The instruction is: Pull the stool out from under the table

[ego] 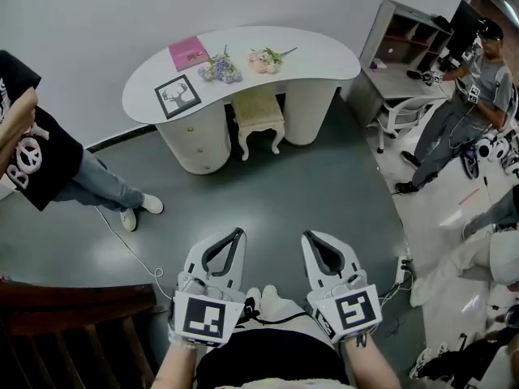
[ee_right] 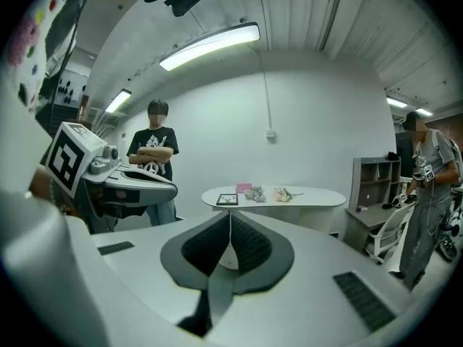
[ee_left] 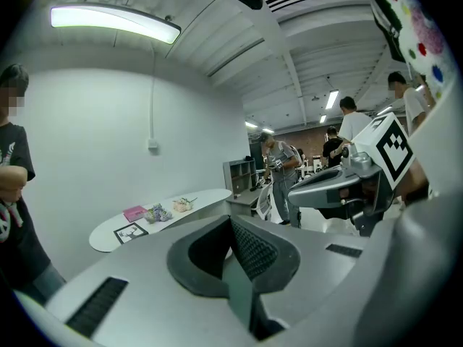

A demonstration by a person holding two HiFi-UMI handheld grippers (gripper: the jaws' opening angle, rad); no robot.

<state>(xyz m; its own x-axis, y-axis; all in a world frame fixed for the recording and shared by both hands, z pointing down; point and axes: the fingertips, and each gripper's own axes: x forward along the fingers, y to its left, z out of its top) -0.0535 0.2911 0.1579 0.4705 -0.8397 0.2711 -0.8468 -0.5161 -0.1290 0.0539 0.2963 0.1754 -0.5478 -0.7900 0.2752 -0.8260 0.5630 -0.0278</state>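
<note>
**Both pairs of jaws clenched on nothing**

My left gripper [ego: 237, 233] and right gripper [ego: 309, 237] hung side by side, well apart from the stool [ego: 258, 117], which stood tucked under the white table [ego: 324, 55].

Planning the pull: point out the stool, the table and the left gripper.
stool [ego: 259, 110], head view, its cushioned seat.
table [ego: 320, 51], head view, bare right end of top.
left gripper [ego: 238, 233], head view, between its shut fingertips.

White curved table [ego: 324, 55] on grey floor [ego: 284, 201]: pink book [ego: 188, 53], deer picture [ego: 178, 96], purple flowers [ego: 220, 69], pink flowers [ego: 263, 59].
</note>
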